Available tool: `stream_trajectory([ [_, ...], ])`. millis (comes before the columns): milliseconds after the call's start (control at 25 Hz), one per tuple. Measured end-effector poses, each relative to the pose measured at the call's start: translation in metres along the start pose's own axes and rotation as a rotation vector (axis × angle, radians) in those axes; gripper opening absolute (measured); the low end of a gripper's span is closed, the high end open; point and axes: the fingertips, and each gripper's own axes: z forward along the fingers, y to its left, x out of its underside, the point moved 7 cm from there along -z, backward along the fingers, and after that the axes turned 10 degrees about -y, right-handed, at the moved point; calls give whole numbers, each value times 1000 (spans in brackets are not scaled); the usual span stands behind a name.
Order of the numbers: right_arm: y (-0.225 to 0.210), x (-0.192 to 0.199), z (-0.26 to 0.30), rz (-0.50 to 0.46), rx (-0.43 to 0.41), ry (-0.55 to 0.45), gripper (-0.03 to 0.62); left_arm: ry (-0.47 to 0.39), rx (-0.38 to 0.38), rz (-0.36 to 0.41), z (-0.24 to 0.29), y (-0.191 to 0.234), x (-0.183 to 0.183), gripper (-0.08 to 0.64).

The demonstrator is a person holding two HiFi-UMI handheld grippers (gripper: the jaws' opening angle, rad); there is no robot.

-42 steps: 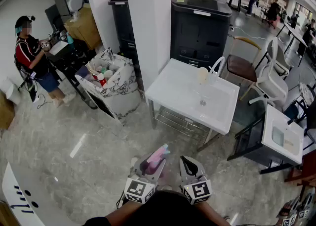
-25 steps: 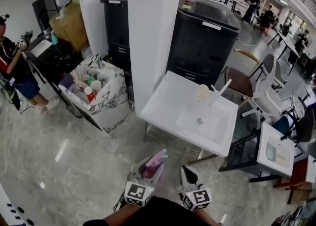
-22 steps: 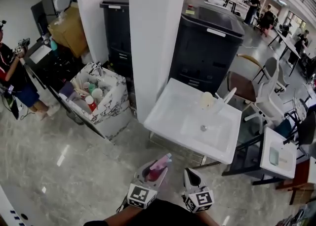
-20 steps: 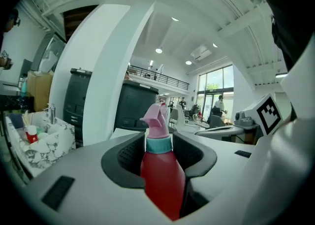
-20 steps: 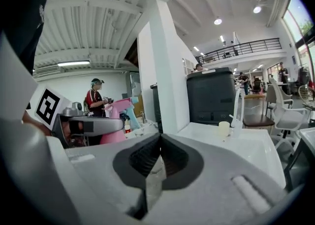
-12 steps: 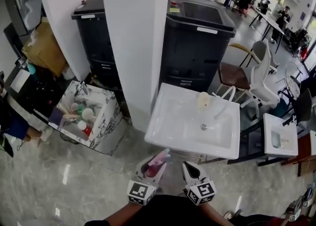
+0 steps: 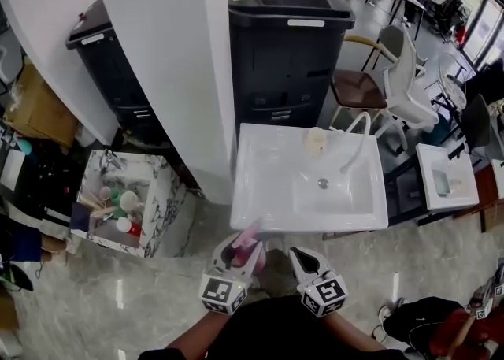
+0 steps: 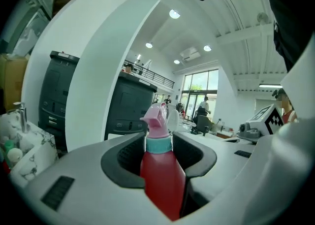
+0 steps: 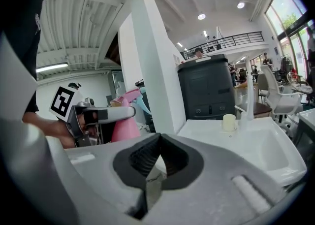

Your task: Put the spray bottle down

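Note:
A spray bottle (image 8: 160,172) with a red body, teal collar and pink trigger head stands upright between the jaws of my left gripper (image 8: 160,143), which is shut on its body. In the head view the left gripper (image 7: 240,252) and the bottle (image 7: 246,242) hover just before the near edge of a white sink unit (image 7: 272,193). My right gripper (image 7: 303,260) sits beside it, shut with nothing held; its tips meet in the right gripper view (image 9: 158,140). That view also shows the bottle (image 9: 125,123) at left and the sink (image 9: 261,145) at right.
A cream cup (image 7: 316,142) and a white faucet (image 7: 356,139) stand at the sink's far side. Behind are a black cabinet (image 7: 287,43) and a white pillar (image 7: 165,59). A marbled box of cups (image 7: 157,201) is at left, chairs (image 7: 394,75) at right.
The sink unit has come closer and now lies just ahead of both grippers. The left gripper still holds the bottle and the right stays shut.

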Motion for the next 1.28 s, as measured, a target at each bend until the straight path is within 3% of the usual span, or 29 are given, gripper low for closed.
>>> stream_trajectory([
  [160, -16, 7, 18, 7, 37, 9, -2, -12, -7, 9, 20, 20, 2, 189],
  [400, -40, -1, 64, 31, 16, -35, -2, 7, -22, 31, 66, 48, 4, 188],
  [600, -90, -14, 115, 54, 38, -60, -2, 27, -24, 27, 128, 77, 10, 189],
  [800, -140, -24, 166, 72, 75, -38, -2, -45, -5, 0, 193, 110, 13, 188],
  [1280, -222, -31, 222, 117, 110, 14, -3, 11, -73, 44, 330, 176, 42, 187],
])
